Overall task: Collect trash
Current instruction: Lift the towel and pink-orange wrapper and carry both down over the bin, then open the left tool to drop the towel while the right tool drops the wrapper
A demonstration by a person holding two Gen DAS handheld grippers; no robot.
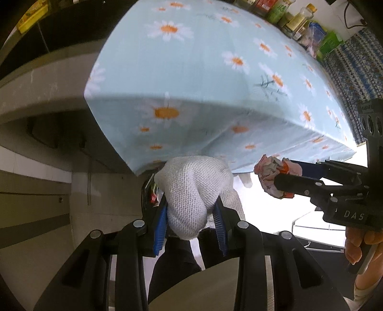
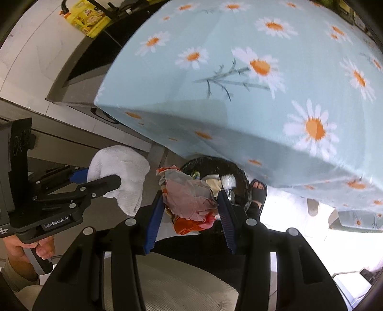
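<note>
Clearly I am well into the job, at the drop-off stage by my reading: both tools are loaded and off the table [image 2: 239, 59], held just past its near edge with its daisy-print cloth. My left gripper [image 1: 190, 191] is clamped on a white knitted cloth [image 1: 191, 189], bunched thick between the blue pads [image 1: 160, 229]. My right gripper [image 2: 190, 201] is closed around a crumpled wad of paper [image 2: 189, 198], pinkish with red-orange patches. Directly beyond that wad, down on the floor, sits the black bin [image 2: 241, 177], already holding a few scraps, pale and clear ones; I cannot count them exactly. So some trash looks collected, and what is left, as I judge it, is letting go of these two pieces over the bin. The stretch of tabletop I can see carries no loose litter, only a row of bottles and packets [image 1: 299, 21] along its far edge, too blurred to number. Counting: two grippers, two held items, one bin, one table, and one sandalled foot [image 2: 259, 191] beside the bin.
</note>
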